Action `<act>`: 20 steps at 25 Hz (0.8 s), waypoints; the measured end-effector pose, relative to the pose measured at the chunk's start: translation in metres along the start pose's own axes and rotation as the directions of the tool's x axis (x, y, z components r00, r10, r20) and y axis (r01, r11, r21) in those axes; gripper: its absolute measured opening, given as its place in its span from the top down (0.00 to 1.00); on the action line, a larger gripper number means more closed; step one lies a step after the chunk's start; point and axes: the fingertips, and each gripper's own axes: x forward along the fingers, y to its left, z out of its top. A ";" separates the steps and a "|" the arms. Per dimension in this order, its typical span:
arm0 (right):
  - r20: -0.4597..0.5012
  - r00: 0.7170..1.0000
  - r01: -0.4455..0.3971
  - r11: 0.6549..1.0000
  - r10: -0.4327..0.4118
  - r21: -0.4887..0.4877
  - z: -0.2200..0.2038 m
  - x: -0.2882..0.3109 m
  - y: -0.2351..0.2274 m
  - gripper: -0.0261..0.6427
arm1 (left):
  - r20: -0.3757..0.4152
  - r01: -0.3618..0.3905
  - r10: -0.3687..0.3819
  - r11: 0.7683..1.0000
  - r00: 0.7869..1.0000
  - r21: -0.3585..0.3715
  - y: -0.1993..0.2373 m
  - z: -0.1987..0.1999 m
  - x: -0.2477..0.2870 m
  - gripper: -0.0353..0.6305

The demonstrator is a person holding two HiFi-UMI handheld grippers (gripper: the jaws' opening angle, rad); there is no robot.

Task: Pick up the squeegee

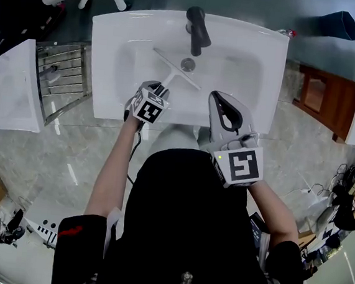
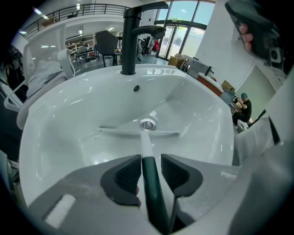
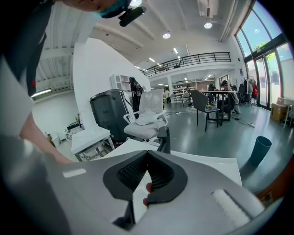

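**Left tool straddles the squeegee handle, grip not yet made**

The left tool (image 1: 159, 91) points steeply down over the front wall of the white sink (image 1: 112, 38). Its jaws are spread wide. In the left gripper view the tool (image 2: 150, 157) has the dark green handle of the squeegee (image 2: 146, 137) running up between its two pads (image 2: 126, 176), with a sliver of gap on either side, so nothing is pinched yet.

The squeegee (image 1: 173, 74) lies in the basin. Its handle reaches toward the person and its pale blade lies across the bowl, just on the person's side of the drain (image 1: 187, 64). The black faucet (image 1: 197, 29) stands behind the drain at the far rim.

Further right, the right tool (image 1: 218, 100) hangs over the sink's front right edge. Its jaws (image 3: 148, 158) are pressed together at the tips and hold nothing.

Several things could go wrong from here:

- **Slipping handle:** the handle looks smooth and round, and the pads sit near its end. A squeeze that lands off-centre could roll it sideways or squirt it out along the sloping basin.
- **Drooping blade:** a hold that far from the blade may let the long head droop or swing as it lifts.
- **Snagging:** a swinging blade could clip the faucet or scrape the bowl.
- **Hitting the sink:** pushing lower before closing risks knocking a jaw against the sink wall.
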 end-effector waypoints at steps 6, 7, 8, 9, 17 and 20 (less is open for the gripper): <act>-0.010 1.000 0.015 1.000 -0.015 0.003 -0.003 -0.001 -0.004 0.96 | -0.042 -0.029 0.028 0.999 0.999 -0.026 0.004 -0.003 0.009 0.74; -0.008 1.000 0.014 1.000 -0.014 0.003 -0.004 -0.002 -0.004 0.96 | -0.042 -0.040 0.039 0.999 0.998 -0.030 0.005 -0.003 0.009 0.76; -0.008 1.000 0.014 1.000 -0.014 0.003 -0.005 -0.003 -0.004 0.96 | -0.039 -0.049 0.047 0.998 0.998 -0.036 0.007 -0.002 0.010 0.79; -0.007 1.000 0.015 1.000 -0.015 0.002 -0.006 -0.005 -0.004 0.96 | -0.036 -0.054 0.052 0.998 0.998 -0.040 0.007 -0.002 0.010 0.79; 0.001 1.000 0.025 1.000 -0.025 0.006 -0.007 -0.014 -0.004 0.96 | -0.023 -0.055 0.054 0.997 0.998 -0.054 0.005 -0.002 0.005 0.79; 0.007 1.000 0.026 1.000 -0.026 0.006 -0.009 -0.016 -0.002 0.96 | 0.009 -0.046 0.047 0.995 0.999 -0.093 0.004 -0.002 0.001 0.79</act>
